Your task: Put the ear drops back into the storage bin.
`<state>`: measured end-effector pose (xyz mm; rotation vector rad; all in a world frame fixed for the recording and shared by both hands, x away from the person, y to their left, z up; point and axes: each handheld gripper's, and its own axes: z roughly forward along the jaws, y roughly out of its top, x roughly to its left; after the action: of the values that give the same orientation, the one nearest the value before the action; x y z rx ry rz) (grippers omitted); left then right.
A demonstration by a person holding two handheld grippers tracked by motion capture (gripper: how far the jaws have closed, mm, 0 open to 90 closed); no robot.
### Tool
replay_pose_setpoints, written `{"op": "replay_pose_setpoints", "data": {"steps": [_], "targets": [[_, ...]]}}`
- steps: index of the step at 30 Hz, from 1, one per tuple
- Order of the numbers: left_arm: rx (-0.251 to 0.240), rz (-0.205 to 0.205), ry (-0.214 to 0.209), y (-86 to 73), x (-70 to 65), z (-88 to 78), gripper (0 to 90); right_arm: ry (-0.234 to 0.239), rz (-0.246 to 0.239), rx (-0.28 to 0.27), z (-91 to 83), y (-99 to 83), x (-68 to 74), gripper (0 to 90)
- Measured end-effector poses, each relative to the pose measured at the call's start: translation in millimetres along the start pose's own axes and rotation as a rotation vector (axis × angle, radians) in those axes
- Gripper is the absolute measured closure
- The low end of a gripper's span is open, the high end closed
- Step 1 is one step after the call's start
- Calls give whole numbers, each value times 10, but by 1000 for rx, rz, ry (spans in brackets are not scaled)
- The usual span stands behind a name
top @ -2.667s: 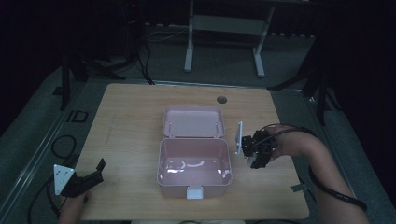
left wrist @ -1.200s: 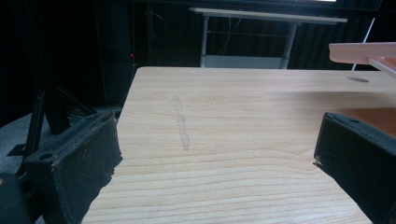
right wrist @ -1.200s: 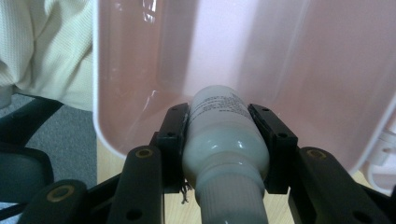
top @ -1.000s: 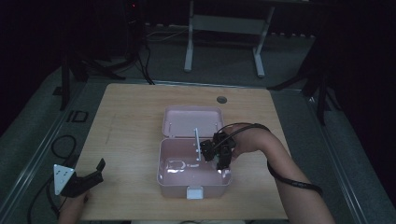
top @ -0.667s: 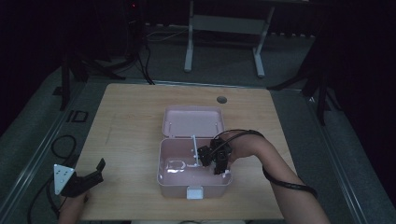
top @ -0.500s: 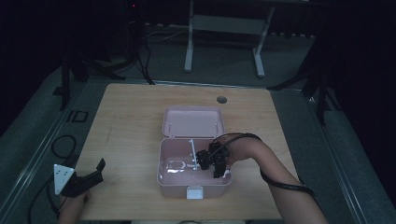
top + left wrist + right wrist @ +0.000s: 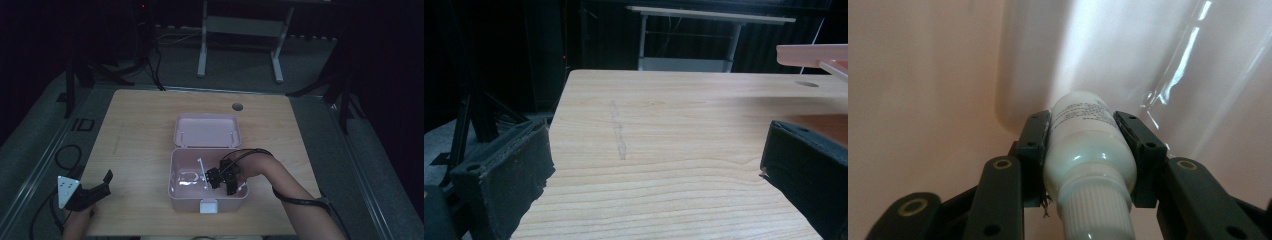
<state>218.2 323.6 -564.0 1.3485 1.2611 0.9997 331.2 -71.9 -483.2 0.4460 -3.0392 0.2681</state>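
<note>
An open pink box [image 7: 172, 175] stands at the table's front middle, its lid [image 7: 207, 131] laid back behind it. My right gripper [image 7: 216, 179] reaches down inside the box from the right. In the right gripper view its jaws are shut on a white bottle [image 7: 1088, 150] with a ribbed cap, and the bottle's base points at the pink inner wall [image 7: 923, 75]. My left gripper [image 7: 102, 182] rests at the table's front left corner. In the left gripper view it [image 7: 654, 160] stands open with only bare wood between its pads [image 7: 514, 175].
Clear glossy plastic [image 7: 189, 177] lies on the box floor left of the bottle, and its folds [image 7: 1188, 60] show beside it. A round hole [image 7: 237, 106] sits near the table's far edge. Metal stands and cables surround the table on the dark floor.
The right gripper has come from the right of the box to above it and sunk into it with the bottle. The left gripper has kept still.
</note>
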Motion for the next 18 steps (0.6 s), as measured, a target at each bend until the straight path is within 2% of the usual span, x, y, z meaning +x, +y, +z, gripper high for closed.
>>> {"op": "replay_pose_setpoints", "data": {"steps": [3,7,18], "targets": [[0,1,0,0,-1,1,4,-8,0,16,31,4,8,595],[0,2,0,0,-2,1,4,-5,7,-6,23,-8,3,594],[1,4,-2,0,-2,1,4,-27,17,42,73,16,-1,582]]}}
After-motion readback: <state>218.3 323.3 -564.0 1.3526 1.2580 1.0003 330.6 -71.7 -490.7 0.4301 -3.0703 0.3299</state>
